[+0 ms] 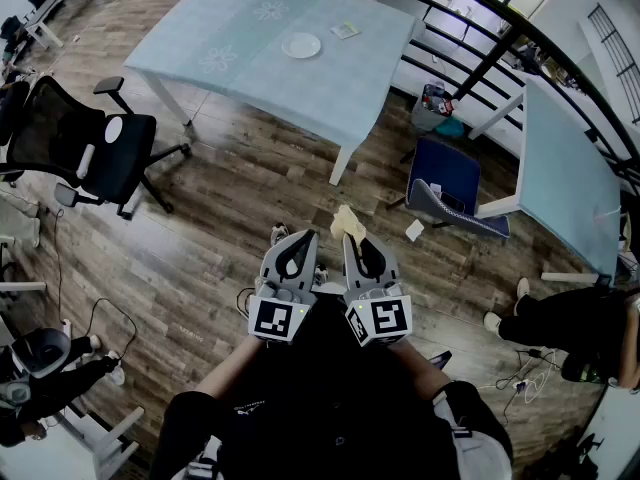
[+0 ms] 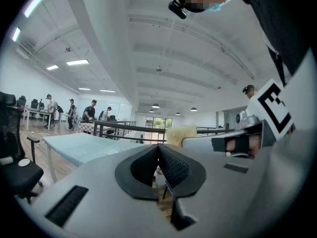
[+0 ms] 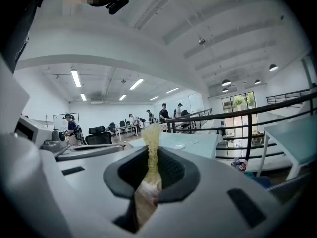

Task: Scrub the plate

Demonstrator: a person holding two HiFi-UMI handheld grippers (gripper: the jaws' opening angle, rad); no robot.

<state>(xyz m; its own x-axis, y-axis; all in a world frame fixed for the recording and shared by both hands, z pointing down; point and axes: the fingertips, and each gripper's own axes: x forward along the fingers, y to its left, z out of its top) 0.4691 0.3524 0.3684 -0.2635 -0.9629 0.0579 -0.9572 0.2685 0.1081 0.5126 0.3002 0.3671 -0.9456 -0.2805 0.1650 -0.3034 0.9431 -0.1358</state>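
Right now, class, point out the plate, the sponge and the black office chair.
plate (image 1: 301,45): head view, its centre.
sponge (image 3: 151,150): right gripper view, edge rising between the jaws.
black office chair (image 1: 125,163): head view, its seat.

I can read no words, numbers or brand names here. The only printed marks are the black-and-white square markers (image 1: 275,318) on the cubes of my left gripper (image 1: 296,238) and right gripper (image 1: 358,240), and they are block patterns, not letters. On the far table (image 1: 230,28) lies a small paper (image 1: 345,30), and any print on it is too small to make out.
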